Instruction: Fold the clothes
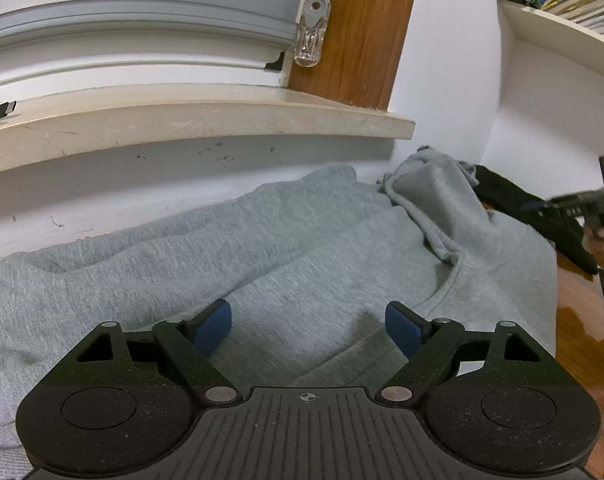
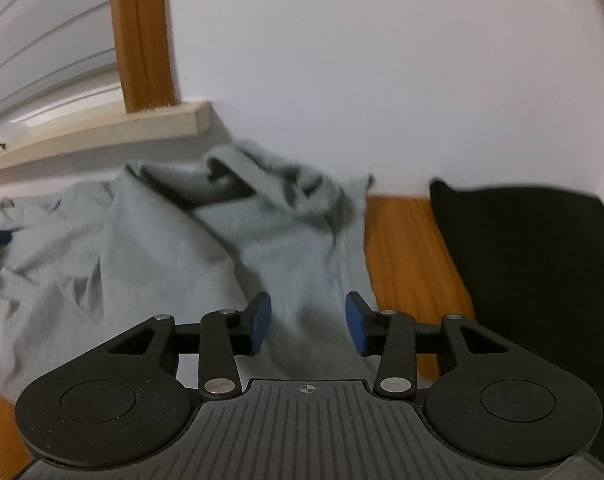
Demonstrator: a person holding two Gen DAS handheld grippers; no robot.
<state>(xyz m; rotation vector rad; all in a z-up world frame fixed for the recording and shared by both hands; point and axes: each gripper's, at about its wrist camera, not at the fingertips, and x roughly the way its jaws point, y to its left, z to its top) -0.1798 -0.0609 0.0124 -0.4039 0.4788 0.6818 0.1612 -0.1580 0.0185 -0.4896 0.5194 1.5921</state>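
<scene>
blue-padded left gripper (image 1: 308,330) gapes over fleecy grey hoodie (image 1: 302,248).

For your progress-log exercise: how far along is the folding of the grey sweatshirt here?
Done: little; the grey sweatshirt lies spread but rumpled on the wooden table. In hand: nothing; the left gripper and right gripper hover open over it. Left: every fold, plus the black garment beside it.
</scene>
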